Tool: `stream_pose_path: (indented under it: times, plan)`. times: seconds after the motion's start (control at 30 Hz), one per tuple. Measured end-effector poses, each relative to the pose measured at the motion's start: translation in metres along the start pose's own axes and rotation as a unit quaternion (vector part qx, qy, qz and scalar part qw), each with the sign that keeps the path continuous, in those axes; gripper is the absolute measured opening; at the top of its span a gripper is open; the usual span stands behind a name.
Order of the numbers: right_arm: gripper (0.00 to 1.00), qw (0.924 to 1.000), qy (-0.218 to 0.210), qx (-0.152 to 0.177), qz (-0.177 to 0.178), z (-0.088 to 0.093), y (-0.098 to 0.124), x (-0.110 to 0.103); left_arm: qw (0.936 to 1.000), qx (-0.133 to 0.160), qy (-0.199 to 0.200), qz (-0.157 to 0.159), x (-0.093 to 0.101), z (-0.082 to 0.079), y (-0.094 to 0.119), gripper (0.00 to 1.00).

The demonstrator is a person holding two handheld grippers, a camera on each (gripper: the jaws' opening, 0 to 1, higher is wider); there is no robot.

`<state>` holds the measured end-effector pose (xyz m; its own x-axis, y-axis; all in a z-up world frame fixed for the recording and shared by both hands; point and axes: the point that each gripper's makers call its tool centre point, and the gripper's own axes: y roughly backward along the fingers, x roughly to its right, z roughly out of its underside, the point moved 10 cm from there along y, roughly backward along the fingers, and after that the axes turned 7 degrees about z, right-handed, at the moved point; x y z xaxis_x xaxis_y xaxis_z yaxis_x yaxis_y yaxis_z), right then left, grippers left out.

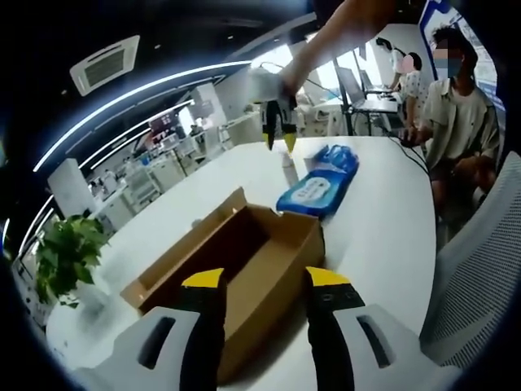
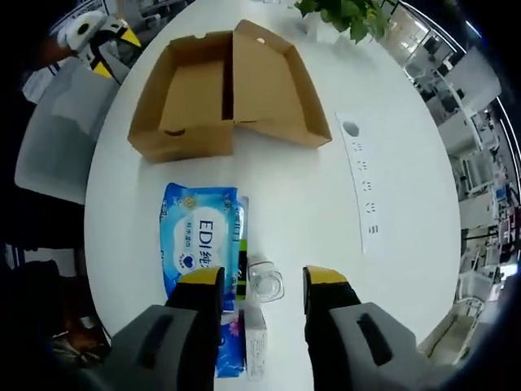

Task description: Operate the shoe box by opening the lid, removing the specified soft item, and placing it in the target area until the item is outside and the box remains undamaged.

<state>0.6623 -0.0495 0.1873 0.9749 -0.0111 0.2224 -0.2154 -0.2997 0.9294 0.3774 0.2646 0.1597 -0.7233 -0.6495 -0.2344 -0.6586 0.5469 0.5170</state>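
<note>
In the left gripper view the left gripper (image 1: pixel 264 285) stands with its jaws apart and nothing between them; just beyond its yellow tips lies the shoe box (image 1: pixel 244 261), the near corner of it between the two jaws, its lid already thrown back on the far-left side, so that the inside, as far as it shows, looks bare. Left of the gripper, near the table edge, stands a green plant (image 1: pixel 65 257); it has no part in the task. Ahead and to the right of the gripper, past the box, the blue soft pack (image 1: pixel 319 186) lies flat on the white table (image 1: pixel 383 228); it is outside the box, so the removing step seems done. Above the pack hangs the right gripper (image 1: pixel 278 130), jaws pointing down; probably it has let the pack go there.

In the right gripper view the pack (image 2: pixel 198 236) lies just ahead of the left jaw, touching nothing of the box; the right gripper (image 2: pixel 262 281) is open and holds nothing. Between its tips a small clear cup-like thing (image 2: pixel 264 283) stands on the table; what it is, cannot be told. Farther ahead the box (image 2: pixel 228 90) sits open and looks whole; to the right a white power strip (image 2: pixel 359 179) lies well apart.
</note>
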Motion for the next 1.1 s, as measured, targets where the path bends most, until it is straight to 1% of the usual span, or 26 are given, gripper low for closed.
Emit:
stream_pose_path:
  times: [0.17,0.23,0.33,0.43,0.47,0.53,0.6,0.73,0.87,0.9,0.93,0.97,1.03,1.07,1.1]
  plan:
    - [0.37,0.9996,-0.013,0.023,0.014,-0.005,0.019,-0.01,1.0,0.007,0.007,0.0,-0.003,-0.003,0.003,0.4]
    - [0.36,0.9992,-0.017,0.031,0.02,-0.008,0.026,-0.016,1.0,0.005,0.002,0.0,-0.004,-0.002,0.003,0.4]
    - [0.36,0.9988,-0.019,0.039,0.025,-0.014,0.035,-0.024,1.0,0.009,-0.001,0.002,-0.006,-0.003,0.006,0.4]
    - [0.36,0.9982,-0.022,0.047,0.029,-0.021,0.041,-0.032,1.0,0.009,-0.001,-0.001,-0.01,-0.004,0.009,0.43]
    - [0.36,0.998,-0.024,0.051,0.03,-0.025,0.043,-0.034,0.9999,0.014,-0.001,-0.002,-0.012,-0.004,0.011,0.44]
    - [0.36,0.9975,-0.028,0.055,0.033,-0.03,0.046,-0.038,0.9999,0.015,-0.001,-0.002,-0.015,-0.004,0.013,0.43]
    - [0.36,0.9961,-0.041,0.068,0.038,-0.037,0.048,-0.043,0.9999,0.017,-0.001,-0.003,-0.017,-0.003,0.015,0.44]
    - [0.36,0.9934,-0.062,0.087,0.042,-0.049,0.05,-0.059,0.9998,0.018,0.007,-0.01,-0.026,0.003,0.022,0.48]
    - [0.35,0.992,-0.078,0.09,0.041,-0.057,0.045,-0.077,0.9996,0.025,0.007,-0.012,-0.036,0.008,0.032,0.48]
    - [0.35,0.9916,-0.082,0.09,0.043,-0.06,0.045,-0.082,0.9994,0.029,0.014,-0.013,-0.039,0.009,0.033,0.48]
    - [0.35,0.9909,-0.089,0.092,0.042,-0.064,0.043,-0.088,0.9986,0.038,0.034,-0.016,-0.043,0.011,0.036,0.48]
    - [0.35,0.99,-0.094,0.095,0.044,-0.066,0.042,-0.092,0.9983,0.039,0.039,-0.017,-0.045,0.013,0.037,0.48]
    - [0.35,0.9868,-0.114,0.106,0.044,-0.075,0.039,-0.103,0.9967,0.042,0.064,-0.026,-0.056,0.019,0.042,0.48]
    - [0.35,0.9848,-0.124,0.114,0.044,-0.079,0.038,-0.107,0.9944,0.049,0.087,-0.034,-0.064,0.025,0.044,0.49]
    - [0.35,0.9835,-0.132,0.117,0.041,-0.083,0.036,-0.113,0.9933,0.05,0.096,-0.04,-0.07,0.028,0.047,0.49]
